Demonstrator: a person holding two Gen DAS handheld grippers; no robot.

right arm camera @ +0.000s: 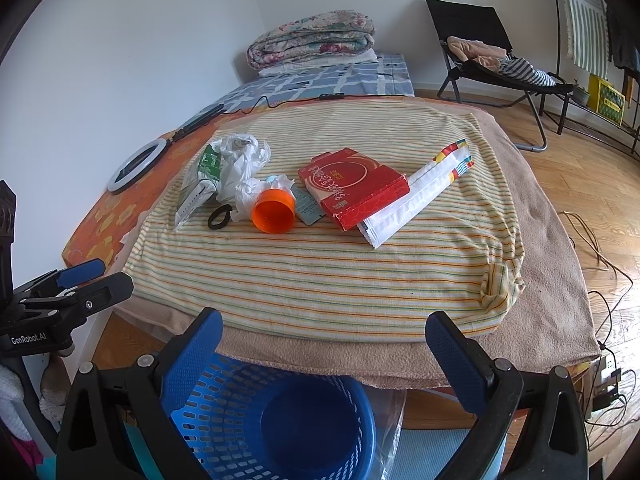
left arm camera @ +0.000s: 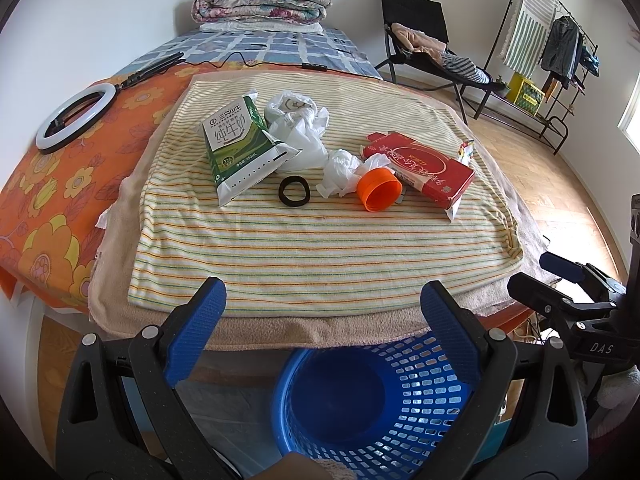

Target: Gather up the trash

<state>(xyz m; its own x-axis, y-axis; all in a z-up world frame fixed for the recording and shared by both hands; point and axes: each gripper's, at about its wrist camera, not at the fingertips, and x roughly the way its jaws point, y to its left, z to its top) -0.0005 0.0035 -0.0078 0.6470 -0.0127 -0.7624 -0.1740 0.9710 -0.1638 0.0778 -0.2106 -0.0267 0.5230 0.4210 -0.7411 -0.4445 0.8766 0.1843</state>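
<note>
Trash lies on a striped cloth [left arm camera: 320, 240] on the bed: a green and white milk carton [left arm camera: 236, 148], crumpled white plastic [left arm camera: 296, 128], a black ring [left arm camera: 295, 190], an orange cap [left arm camera: 378, 190], a red box [left arm camera: 424, 166] and a white wrapper [right arm camera: 420, 196]. A blue basket [left arm camera: 372, 408] stands empty on the floor in front of the bed. My left gripper [left arm camera: 324, 304] and my right gripper [right arm camera: 324, 332] are both open and empty, above the basket at the bed's near edge. The same items show in the right wrist view: carton [right arm camera: 200, 184], cap [right arm camera: 274, 212], box [right arm camera: 352, 188], basket [right arm camera: 272, 420].
A ring light [left arm camera: 74, 116] lies on the orange sheet at left. Folded quilts [left arm camera: 260, 4] sit at the bed's far end. A black chair [left arm camera: 424, 44] with clothes and a clothes rack [left arm camera: 552, 52] stand at right. Cables [right arm camera: 604, 280] trail on the wood floor.
</note>
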